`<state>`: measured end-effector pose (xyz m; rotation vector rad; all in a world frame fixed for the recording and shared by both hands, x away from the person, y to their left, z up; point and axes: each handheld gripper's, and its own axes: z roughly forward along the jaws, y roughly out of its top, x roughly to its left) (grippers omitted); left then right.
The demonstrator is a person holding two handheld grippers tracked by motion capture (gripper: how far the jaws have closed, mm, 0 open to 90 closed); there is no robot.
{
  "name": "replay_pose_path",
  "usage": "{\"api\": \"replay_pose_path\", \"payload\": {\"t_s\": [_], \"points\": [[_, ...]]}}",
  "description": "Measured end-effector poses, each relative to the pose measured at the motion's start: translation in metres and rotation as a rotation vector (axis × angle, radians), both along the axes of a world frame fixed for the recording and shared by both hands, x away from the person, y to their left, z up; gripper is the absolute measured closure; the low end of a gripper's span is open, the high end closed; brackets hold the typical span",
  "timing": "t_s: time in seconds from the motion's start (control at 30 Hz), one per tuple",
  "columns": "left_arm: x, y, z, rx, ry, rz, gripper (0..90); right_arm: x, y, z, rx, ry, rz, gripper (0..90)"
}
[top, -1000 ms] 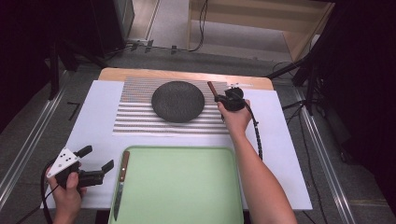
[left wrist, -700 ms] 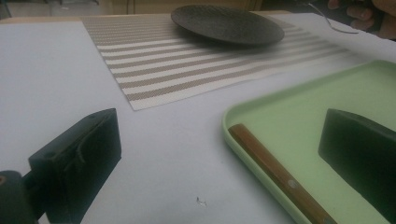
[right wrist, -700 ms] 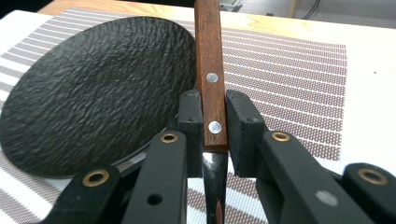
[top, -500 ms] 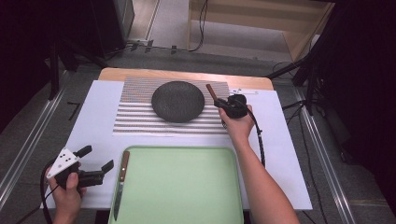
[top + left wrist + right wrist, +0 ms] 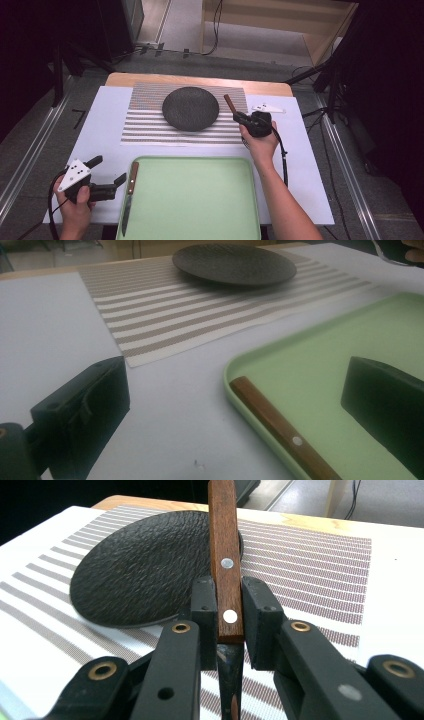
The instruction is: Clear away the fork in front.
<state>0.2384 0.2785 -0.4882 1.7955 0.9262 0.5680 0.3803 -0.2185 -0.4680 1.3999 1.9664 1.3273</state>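
My right gripper point(image 5: 252, 122) is shut on a wood-handled utensil point(image 5: 230, 104) just right of the dark round plate point(image 5: 190, 108). In the right gripper view the jaws point(image 5: 230, 615) clamp the riveted handle point(image 5: 225, 540) near its metal end, and the handle points away over the plate point(image 5: 140, 575). The metal part is hidden under the gripper. My left gripper point(image 5: 107, 170) stands open at the near left, its jaws either side of the green tray's left rim point(image 5: 235, 370). A wood-handled knife point(image 5: 128, 197) lies along that rim, its handle point(image 5: 280, 425) between the open jaws without touching them.
A striped placemat point(image 5: 150, 125) lies under the plate on a white sheet point(image 5: 100, 115) that covers the table. The green tray point(image 5: 200, 200) sits at the near edge. Cables trail from both grippers. Dark stands and floor rails surround the table.
My right hand has drawn back toward the person and slightly right, away from the plate's far right side, carrying the utensil. The left gripper has stayed put.
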Motion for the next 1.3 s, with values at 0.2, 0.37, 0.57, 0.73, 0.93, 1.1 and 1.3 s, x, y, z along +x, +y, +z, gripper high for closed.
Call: {"api": "replay_pose_path", "payload": {"t_s": [0.2,0.37,0.57,0.73,0.93,1.1,1.3], "points": [[0.0,-0.01,0.005,-0.002,-0.001,-0.021,0.0,-0.015,-0.005,0.001,0.001,-0.022,0.01,76.0],[-0.001,-0.021,0.013,-0.007,0.002,-0.023,0.0,-0.029,-0.008,0.002,0.015,-0.039,0.017,76.0],[0.001,-0.041,0.026,-0.001,-0.012,-0.062,0.0,-0.043,-0.011,0.002,0.032,-0.056,0.027,76.0],[0.005,-0.052,0.032,0.002,-0.022,-0.086,0.0,-0.055,-0.013,0.005,0.044,-0.065,0.034,76.0],[0.012,-0.064,0.035,0.0,-0.015,-0.101,0.0,-0.068,-0.013,0.009,0.036,-0.094,0.036,76.0],[0.019,-0.073,0.035,-0.005,-0.01,-0.109,0.0,-0.078,-0.01,0.01,0.026,-0.105,0.047,76.0],[0.027,-0.085,0.038,-0.017,-0.012,-0.12,0.0,-0.089,-0.005,0.01,0.03,-0.114,0.066,76.0]]}}
